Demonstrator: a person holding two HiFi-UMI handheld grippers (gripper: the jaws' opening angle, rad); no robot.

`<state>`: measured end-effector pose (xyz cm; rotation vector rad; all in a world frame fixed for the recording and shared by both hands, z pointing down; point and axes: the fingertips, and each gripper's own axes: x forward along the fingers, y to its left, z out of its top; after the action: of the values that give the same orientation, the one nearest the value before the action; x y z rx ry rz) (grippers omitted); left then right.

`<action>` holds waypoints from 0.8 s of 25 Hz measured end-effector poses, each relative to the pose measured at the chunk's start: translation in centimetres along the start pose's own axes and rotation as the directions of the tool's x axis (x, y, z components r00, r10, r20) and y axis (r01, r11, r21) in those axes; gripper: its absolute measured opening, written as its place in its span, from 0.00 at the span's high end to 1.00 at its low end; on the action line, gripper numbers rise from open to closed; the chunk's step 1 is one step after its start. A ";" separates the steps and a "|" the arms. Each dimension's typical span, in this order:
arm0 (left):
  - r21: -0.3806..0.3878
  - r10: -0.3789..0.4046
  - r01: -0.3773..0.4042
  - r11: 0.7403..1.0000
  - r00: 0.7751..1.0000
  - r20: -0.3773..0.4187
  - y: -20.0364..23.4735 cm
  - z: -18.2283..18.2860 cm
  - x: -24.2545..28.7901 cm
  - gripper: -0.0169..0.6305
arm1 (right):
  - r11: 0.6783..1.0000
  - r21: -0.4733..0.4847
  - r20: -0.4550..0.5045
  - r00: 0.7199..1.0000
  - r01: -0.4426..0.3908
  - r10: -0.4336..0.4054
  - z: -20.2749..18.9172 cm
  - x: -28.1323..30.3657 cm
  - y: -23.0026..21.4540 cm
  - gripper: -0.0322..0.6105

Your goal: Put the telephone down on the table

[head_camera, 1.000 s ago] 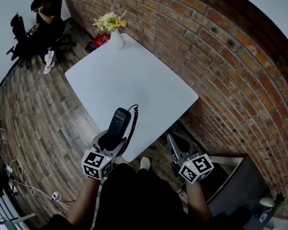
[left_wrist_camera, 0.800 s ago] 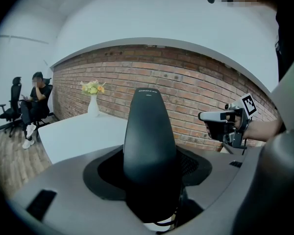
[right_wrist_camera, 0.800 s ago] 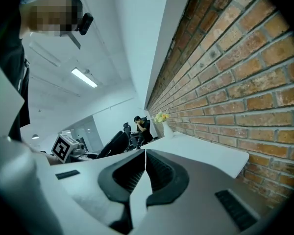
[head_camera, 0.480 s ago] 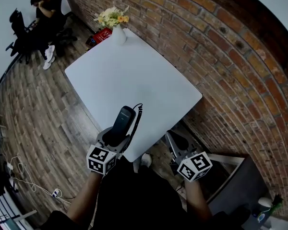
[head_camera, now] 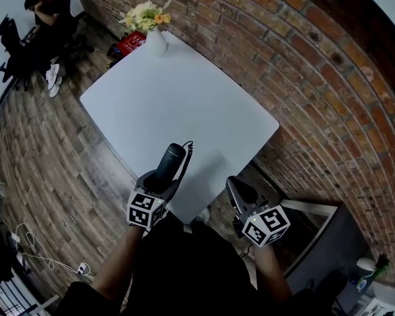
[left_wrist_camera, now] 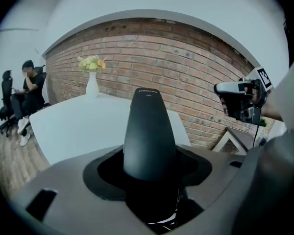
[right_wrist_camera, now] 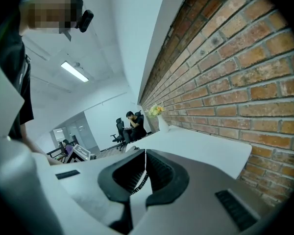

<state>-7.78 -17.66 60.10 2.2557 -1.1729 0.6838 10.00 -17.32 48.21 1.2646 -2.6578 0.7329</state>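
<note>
Telephone handset sits clamped in the left gripper, whose fingers stand wide around its dark body with the rounded end poking out ahead of them. Its curly cord trails off at about 1 o'clock. Over the last second the left gripper has sunk and tipped nose-down toward the white table, so the handset now hangs over the near corner, at roughly 6 o'clock on the tabletop. Whether it already touches the surface I cannot tell. The grip has not loosened at all, so the put-down seems close but not done — a little more lowering, then a release. The right gripper waits at 4 o'clock from the handset, off the table's edge, fingers together on nothing. A vase of flowers stands well apart at the far corner, near 11 o'clock.
</note>
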 end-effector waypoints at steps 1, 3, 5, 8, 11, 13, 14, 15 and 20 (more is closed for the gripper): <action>-0.004 0.000 0.000 1.000 1.000 -0.010 0.5 -0.4 0.4 0.55 | 1.000 0.001 -0.004 1.000 0.008 -0.008 -0.1 0.2 0.0 0.92; -0.012 -0.001 0.000 1.000 1.000 -0.029 1.4 -1.1 1.2 0.55 | 1.000 0.006 -0.011 1.000 0.025 -0.025 -0.4 0.4 -0.2 0.91; -0.014 -0.001 0.001 1.000 0.999 -0.048 2.2 -1.6 2.0 0.55 | 0.999 0.012 -0.017 0.999 0.042 -0.042 -0.5 0.7 -0.5 0.92; -0.013 -0.006 0.005 1.000 0.997 -0.078 3.0 -2.4 2.9 0.55 | 0.998 0.019 -0.026 0.998 0.063 -0.062 -0.8 0.8 -0.7 0.92; -0.011 -0.001 0.000 1.000 0.994 -0.107 3.8 -3.2 3.5 0.55 | 0.997 0.023 -0.029 0.997 0.075 -0.074 -1.0 1.0 -0.7 0.92; -0.012 0.004 -0.005 1.000 0.992 -0.125 4.3 -3.7 3.9 0.55 | 0.996 0.027 -0.031 0.996 0.085 -0.084 -1.1 1.2 -0.7 0.91; -0.013 0.005 -0.007 1.000 0.991 -0.133 4.6 -3.9 4.1 0.55 | 0.996 0.029 -0.032 0.996 0.089 -0.088 -1.1 1.3 -0.6 0.91; -0.013 0.007 -0.009 1.000 0.990 -0.139 4.8 -4.1 4.2 0.55 | 0.995 0.031 -0.034 0.995 0.093 -0.092 -1.2 1.4 -0.6 0.91; -0.009 0.017 -0.019 1.000 0.985 -0.173 5.3 -4.8 5.0 0.55 | 0.994 0.032 -0.046 0.994 0.101 -0.100 -1.8 1.9 -0.4 0.91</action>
<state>-10.73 -20.18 67.93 2.1315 -1.1112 0.8600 8.91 -18.02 50.49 1.3630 -2.5361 0.7857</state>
